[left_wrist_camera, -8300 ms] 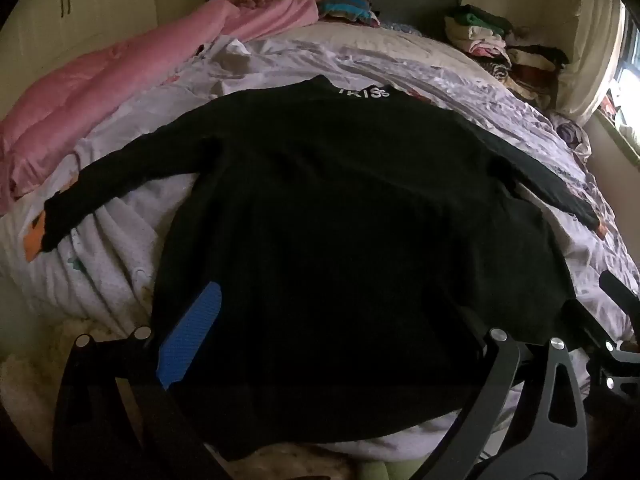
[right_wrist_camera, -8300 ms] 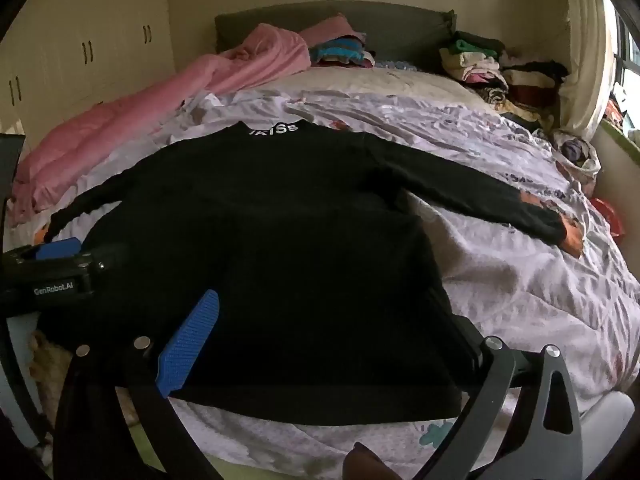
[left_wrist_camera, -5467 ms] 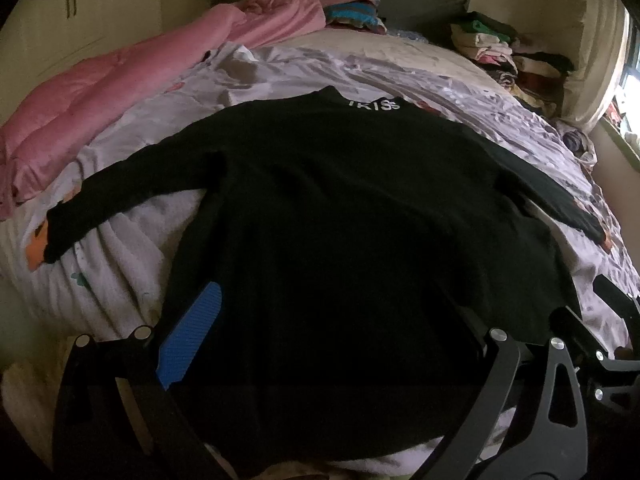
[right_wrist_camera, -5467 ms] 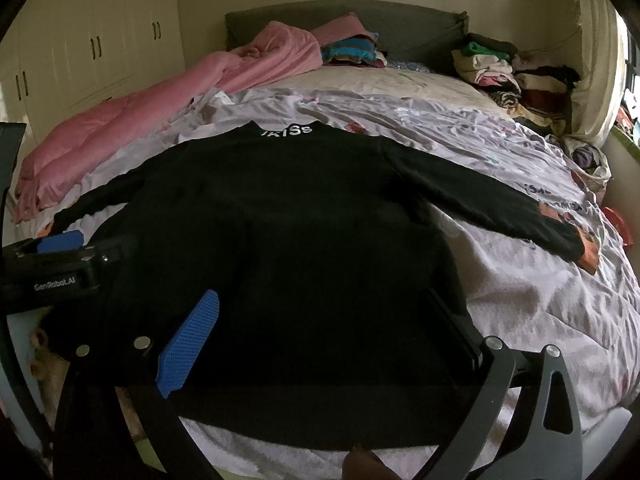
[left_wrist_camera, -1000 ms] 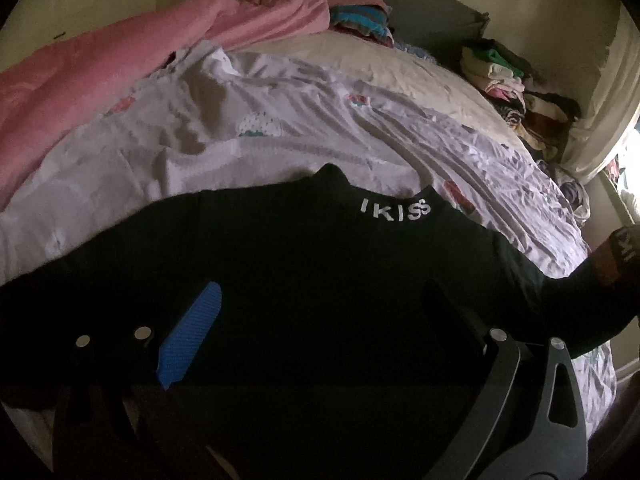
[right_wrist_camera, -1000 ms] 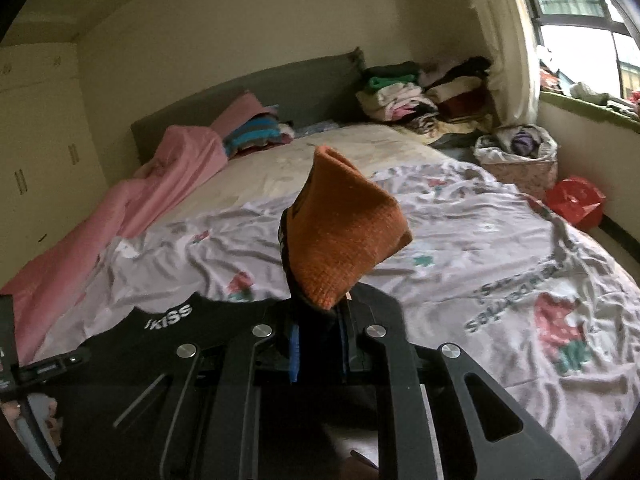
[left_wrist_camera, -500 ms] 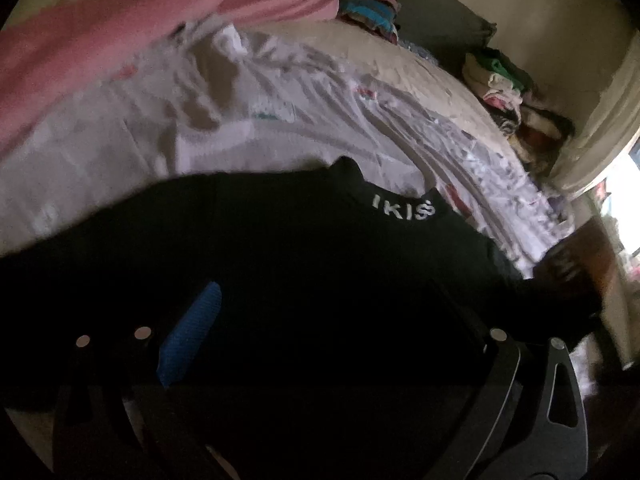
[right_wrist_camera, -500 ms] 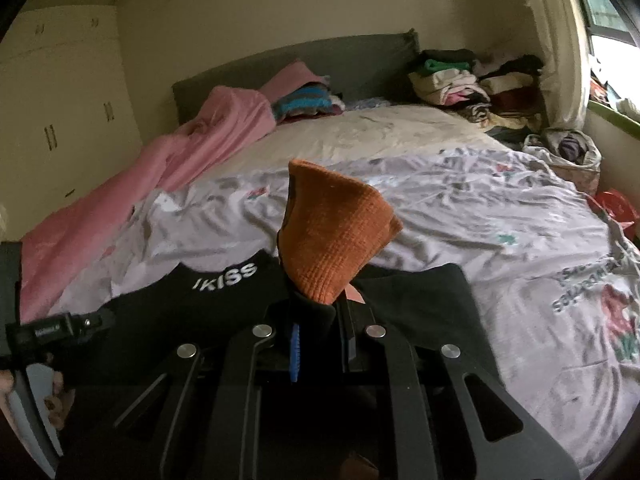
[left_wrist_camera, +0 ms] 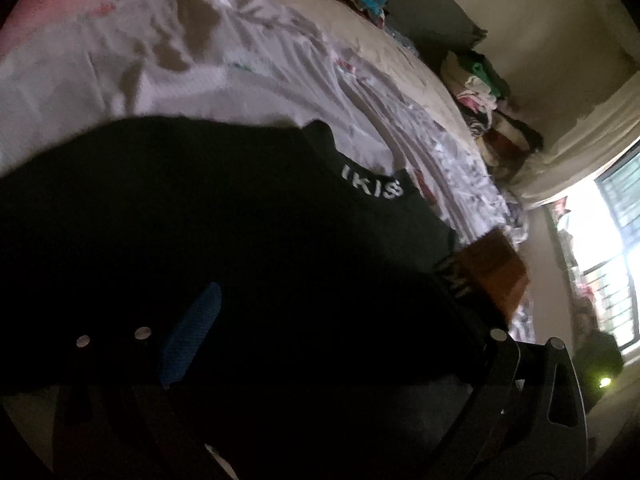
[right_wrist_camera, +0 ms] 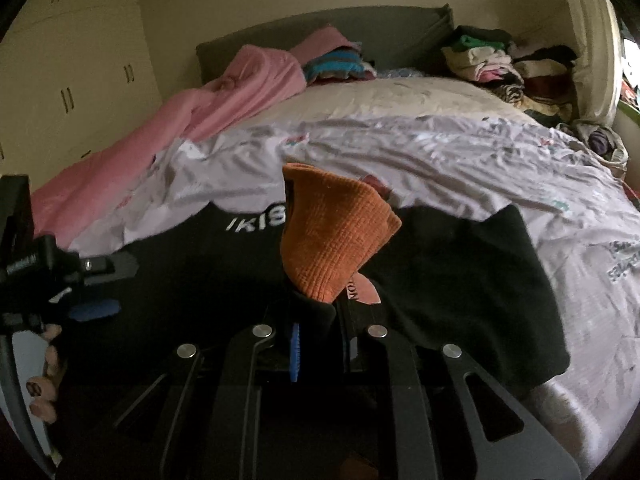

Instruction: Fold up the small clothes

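Observation:
A black sweater [right_wrist_camera: 460,280] with white letters at the collar lies flat on the lilac sheet [right_wrist_camera: 440,152]. My right gripper [right_wrist_camera: 320,340] pinches its right sleeve just behind the orange cuff [right_wrist_camera: 332,232]. The cuff stands up above the fingers, over the sweater's chest. The jaws are opening, with the black sleeve still pressed between the pads. My left gripper [left_wrist_camera: 340,344] hangs open low over the sweater's body [left_wrist_camera: 240,240], nothing between its fingers. The cuff [left_wrist_camera: 496,276] shows at its right. In the right wrist view the left gripper [right_wrist_camera: 104,288] sits at the far left.
A pink blanket [right_wrist_camera: 200,120] runs along the bed's left side. Folded clothes [right_wrist_camera: 336,64] lie at the headboard and a pile of clothes [right_wrist_camera: 488,60] fills the far right corner. Wardrobe doors [right_wrist_camera: 68,80] stand on the left, a bright window [left_wrist_camera: 600,260] on the right.
The right gripper has carried the orange-cuffed sleeve left and down over the sweater's body. The left gripper has sunk a little and rolled, still open.

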Action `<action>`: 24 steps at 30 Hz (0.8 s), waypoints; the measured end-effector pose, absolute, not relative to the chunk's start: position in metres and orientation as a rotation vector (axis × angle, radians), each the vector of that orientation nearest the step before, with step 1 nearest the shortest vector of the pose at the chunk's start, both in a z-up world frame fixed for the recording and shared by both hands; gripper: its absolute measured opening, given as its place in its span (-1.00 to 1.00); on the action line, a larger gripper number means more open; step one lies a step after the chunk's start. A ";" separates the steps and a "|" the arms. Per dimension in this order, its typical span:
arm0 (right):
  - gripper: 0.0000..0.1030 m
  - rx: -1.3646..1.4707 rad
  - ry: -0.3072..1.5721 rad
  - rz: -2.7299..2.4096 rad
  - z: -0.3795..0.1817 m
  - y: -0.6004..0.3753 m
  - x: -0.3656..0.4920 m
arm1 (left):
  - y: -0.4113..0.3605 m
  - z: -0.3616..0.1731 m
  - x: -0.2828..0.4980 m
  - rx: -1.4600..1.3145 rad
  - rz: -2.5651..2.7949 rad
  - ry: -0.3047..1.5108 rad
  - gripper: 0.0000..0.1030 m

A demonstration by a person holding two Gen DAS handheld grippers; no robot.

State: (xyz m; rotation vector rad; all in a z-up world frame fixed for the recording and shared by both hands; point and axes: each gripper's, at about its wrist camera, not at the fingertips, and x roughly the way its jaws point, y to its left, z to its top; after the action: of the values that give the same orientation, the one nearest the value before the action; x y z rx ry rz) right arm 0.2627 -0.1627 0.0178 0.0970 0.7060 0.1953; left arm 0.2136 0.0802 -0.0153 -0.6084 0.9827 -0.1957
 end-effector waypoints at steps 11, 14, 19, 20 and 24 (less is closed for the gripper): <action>-0.13 0.075 0.817 0.334 0.002 -0.135 0.237 | 0.068 -0.031 0.214 -0.636 -0.223 1.024 0.82; -0.12 0.066 0.828 0.389 0.003 -0.132 0.226 | 0.063 -0.036 0.213 -0.651 -0.255 1.036 0.78; -0.08 0.074 0.832 0.404 0.008 -0.138 0.215 | 0.045 -0.042 0.212 -0.649 -0.314 1.053 0.32; -0.08 0.085 0.828 0.399 0.009 -0.142 0.213 | 0.042 -0.044 0.212 -0.647 -0.328 1.058 0.26; -0.08 0.108 0.815 0.378 0.014 -0.154 0.213 | 0.031 -0.046 0.211 -0.635 -0.355 1.065 0.15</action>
State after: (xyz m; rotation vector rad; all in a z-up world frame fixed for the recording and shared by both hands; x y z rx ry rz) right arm 0.2131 -0.1545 0.0142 0.1079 0.8148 0.3778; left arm 0.2115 0.0309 -0.0458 -0.6347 1.0651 -0.3549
